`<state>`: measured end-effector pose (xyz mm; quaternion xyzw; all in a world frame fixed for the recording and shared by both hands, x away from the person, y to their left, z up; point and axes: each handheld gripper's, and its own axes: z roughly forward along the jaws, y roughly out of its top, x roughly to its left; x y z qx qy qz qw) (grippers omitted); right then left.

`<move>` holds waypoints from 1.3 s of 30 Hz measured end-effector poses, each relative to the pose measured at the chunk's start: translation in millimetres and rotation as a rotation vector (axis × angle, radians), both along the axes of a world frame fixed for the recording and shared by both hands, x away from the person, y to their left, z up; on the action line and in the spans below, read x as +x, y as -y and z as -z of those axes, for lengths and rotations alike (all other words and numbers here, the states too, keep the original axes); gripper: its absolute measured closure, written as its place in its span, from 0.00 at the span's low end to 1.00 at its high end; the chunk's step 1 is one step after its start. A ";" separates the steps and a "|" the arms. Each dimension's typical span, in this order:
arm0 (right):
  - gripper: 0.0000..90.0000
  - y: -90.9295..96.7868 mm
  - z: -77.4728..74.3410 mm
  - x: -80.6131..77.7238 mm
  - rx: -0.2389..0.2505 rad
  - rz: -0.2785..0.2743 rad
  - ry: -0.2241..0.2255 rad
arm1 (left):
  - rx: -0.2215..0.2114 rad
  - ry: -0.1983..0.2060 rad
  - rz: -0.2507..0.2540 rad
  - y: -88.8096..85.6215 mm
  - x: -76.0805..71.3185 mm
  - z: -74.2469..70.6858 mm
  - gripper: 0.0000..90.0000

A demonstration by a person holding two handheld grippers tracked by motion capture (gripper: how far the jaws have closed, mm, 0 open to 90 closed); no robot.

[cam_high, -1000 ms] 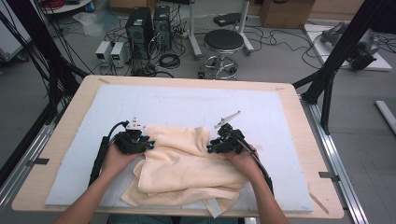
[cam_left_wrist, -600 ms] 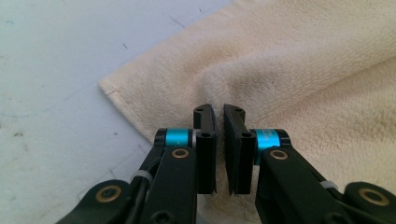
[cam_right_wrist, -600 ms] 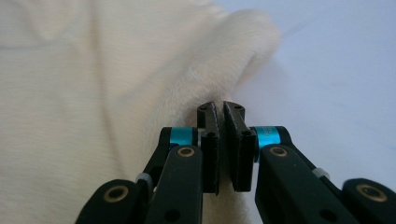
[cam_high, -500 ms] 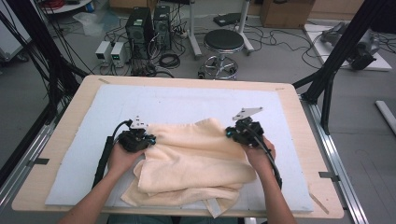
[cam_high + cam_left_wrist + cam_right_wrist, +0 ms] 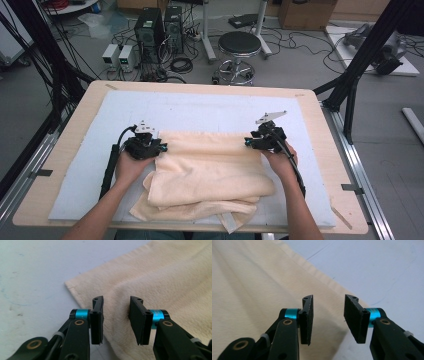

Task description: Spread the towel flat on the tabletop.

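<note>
Both tongs, left (image 5: 161, 148) and right (image 5: 248, 143), have just opened off the towel (image 5: 210, 170)'s far corners, empty; withdraw them level so the fold toward the surface (image 5: 210, 107)'s far edge stays flat.

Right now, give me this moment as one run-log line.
left tool: open, just released, over towel far-left corner | right tool: open, just released, at far-right corner | towel: folded, flat on mat
</note>
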<state>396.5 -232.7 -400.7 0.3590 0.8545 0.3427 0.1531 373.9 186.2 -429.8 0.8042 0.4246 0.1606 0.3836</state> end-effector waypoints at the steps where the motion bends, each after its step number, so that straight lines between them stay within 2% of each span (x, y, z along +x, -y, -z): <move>1: 0.63 1.3 2.0 4.9 -0.007 -0.011 -0.012 | 0.010 -0.003 0.004 0.2 2.5 -0.4 0.72; 5: 0.56 3.7 15.4 16.7 -0.019 -0.057 -0.034 | 0.012 0.014 0.035 5.5 8.7 1.2 0.70; 7: 0.53 6.1 22.7 20.5 -0.021 -0.053 -0.062 | 0.018 0.058 0.020 4.9 10.2 0.4 0.65; 10: 0.52 8.9 31.3 21.0 -0.027 -0.064 -0.074 | -0.013 0.083 -0.002 -3.4 14.8 -0.1 0.65; 11: 0.52 10.5 32.2 20.5 -0.019 -0.070 -0.060 | -0.016 0.073 -0.003 -5.7 17.3 1.0 0.66; 14: 0.51 13.2 31.6 19.7 -0.019 -0.077 -0.056 | -0.028 0.045 -0.006 -9.0 22.6 5.2 0.67; 15: 0.51 14.0 31.7 19.6 -0.021 -0.083 -0.057 | -0.017 0.004 0.019 -8.1 25.1 8.2 0.67; 16: 0.51 14.4 32.1 18.8 -0.024 -0.092 -0.061 | 0.004 -0.014 0.038 -6.7 26.2 10.2 0.65; 17: 0.51 14.7 32.4 18.9 -0.024 -0.095 -0.058 | 0.009 -0.005 0.046 -4.8 26.0 10.0 0.61; 18: 0.52 14.5 32.8 19.0 -0.025 -0.092 -0.058 | 0.025 -0.006 0.048 -3.4 26.4 9.1 0.61; 19: 0.56 13.3 32.9 18.5 -0.027 -0.085 -0.059 | 0.041 0.006 0.049 -1.7 26.0 9.1 0.62; 20: 0.60 12.1 32.3 18.3 -0.033 -0.081 -0.061 | 0.057 0.022 0.048 -1.0 26.0 9.1 0.67; 24: 0.89 9.6 31.2 21.8 -0.008 -0.071 -0.078 | 0.060 0.036 0.035 1.2 26.5 9.6 0.92; 25: 0.92 8.6 31.5 23.5 0.007 -0.071 -0.089 | 0.057 0.032 0.030 1.5 26.4 9.4 0.94; 27: 0.95 6.4 30.2 24.9 0.001 -0.074 -0.092 | 0.060 0.033 0.021 0.7 26.1 8.6 0.95; 28: 0.95 4.7 29.1 24.7 -0.005 -0.081 -0.097 | 0.068 0.040 0.016 0.7 25.5 7.9 0.95; 30: 0.96 0.2 25.3 23.3 -0.014 -0.096 -0.078 | 0.103 0.070 0.010 -1.1 23.7 2.9 0.96; 34: 0.96 -7.7 9.0 21.2 -0.002 -0.112 -0.047 | 0.050 0.079 -0.009 -10.9 24.8 -13.1 0.96; 36: 0.96 -10.9 -5.9 22.8 0.024 -0.127 -0.025 | 0.042 0.090 -0.008 -15.6 27.3 -26.1 0.96; 37: 0.96 -12.1 -11.8 22.8 0.025 -0.128 -0.023 | 0.042 0.103 -0.006 -18.6 29.1 -35.3 0.96; 39: 0.96 -15.0 -24.8 23.2 0.058 -0.148 -0.026 | 0.026 0.120 -0.005 -24.6 30.5 -49.4 0.96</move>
